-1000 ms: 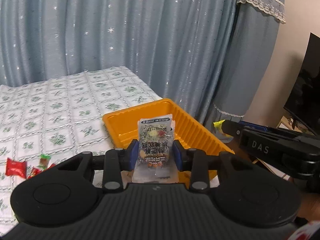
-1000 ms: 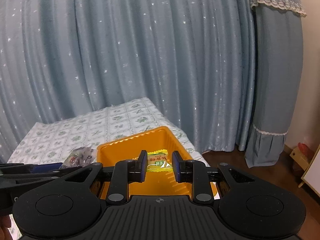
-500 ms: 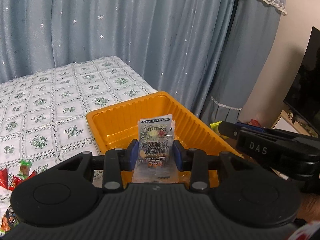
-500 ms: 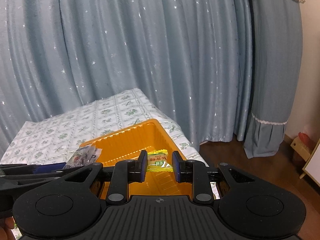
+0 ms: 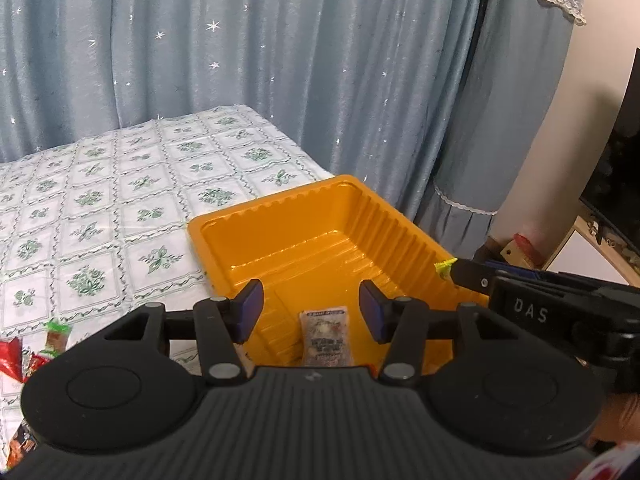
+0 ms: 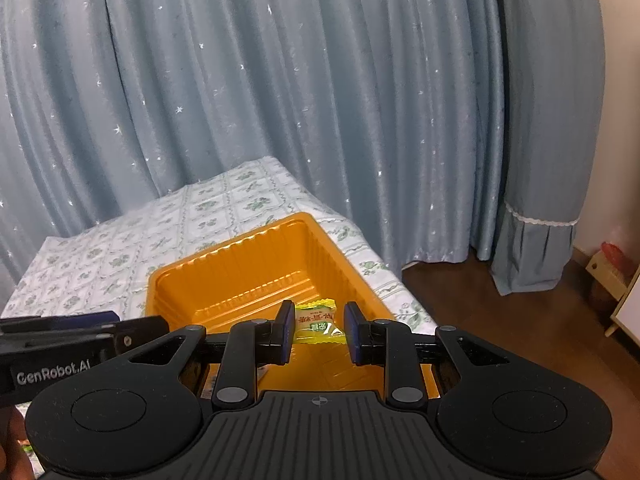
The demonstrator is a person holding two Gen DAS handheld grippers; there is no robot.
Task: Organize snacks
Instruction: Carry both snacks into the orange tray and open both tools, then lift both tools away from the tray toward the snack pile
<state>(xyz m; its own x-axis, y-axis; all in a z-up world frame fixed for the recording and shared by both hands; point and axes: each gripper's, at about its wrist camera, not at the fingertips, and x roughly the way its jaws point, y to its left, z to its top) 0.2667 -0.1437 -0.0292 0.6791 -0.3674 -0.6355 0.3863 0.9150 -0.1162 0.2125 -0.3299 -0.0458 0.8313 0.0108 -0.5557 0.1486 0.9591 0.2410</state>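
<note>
An orange plastic tray [image 5: 280, 197] sits on the flowered tablecloth near the table's right edge. My left gripper [image 5: 310, 304] hangs over the tray's near end. Its jaws are opening, and both pads are clear of the grey snack packet [image 5: 325, 338] lying on the tray floor below them. My right gripper [image 6: 318, 326] is shut on a yellow-green snack packet [image 6: 316, 320] above the tray [image 6: 240, 280]. In the left wrist view that gripper's fingertip [image 5: 460, 272] juts over the tray's right rim, with a scrap of yellow wrapper showing.
Several loose red and green snacks [image 5: 44, 344] lie on the tablecloth [image 5: 100, 200] at the left. Blue starred curtains [image 6: 280, 100] hang close behind the table. Wooden floor [image 6: 500, 320] and a dark screen [image 5: 616, 168] are off to the right.
The left jaws have parted and the grey packet has dropped from between the pads onto the tray floor. Both grippers have come lower and nearer the tray. The right grip is unchanged.
</note>
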